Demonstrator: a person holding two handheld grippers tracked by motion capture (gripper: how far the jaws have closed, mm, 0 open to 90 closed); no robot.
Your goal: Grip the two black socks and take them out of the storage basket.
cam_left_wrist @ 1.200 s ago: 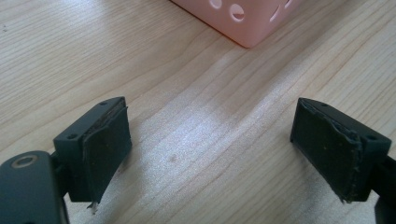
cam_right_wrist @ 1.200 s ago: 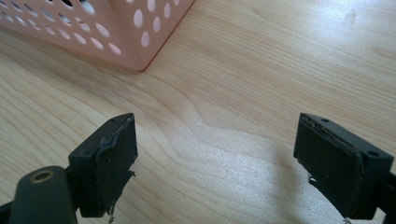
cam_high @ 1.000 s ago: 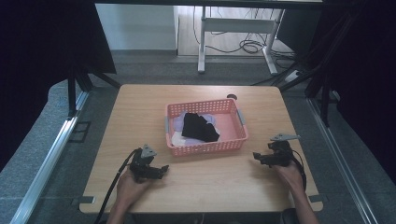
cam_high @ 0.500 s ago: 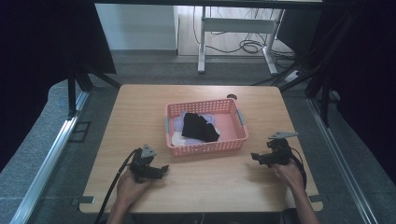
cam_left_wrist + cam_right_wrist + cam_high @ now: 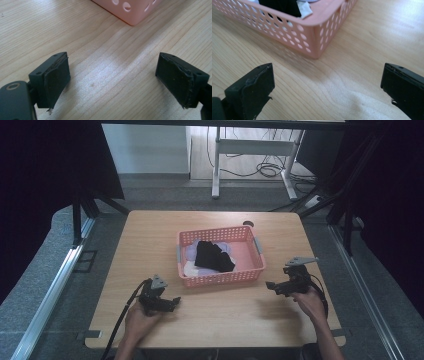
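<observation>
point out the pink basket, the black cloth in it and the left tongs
pink basket [image 5: 220, 279]: high view, near wall.
black cloth [image 5: 212, 256]: high view, middle of the cloth.
left tongs [image 5: 112, 80]: left gripper view, midway between the open tips.

This looks like a lab or recording room rather than a home. A lone wooden table [image 5: 150, 235] stands on grey carpet [image 5: 40, 285], hemmed at 9 and 3 o'clock by black curtains [image 5: 45, 170] hung on dark stands. At 12 o'clock a white metal desk frame [image 5: 250, 147] stands over loose cables [image 5: 265, 169] on the floor.
</observation>
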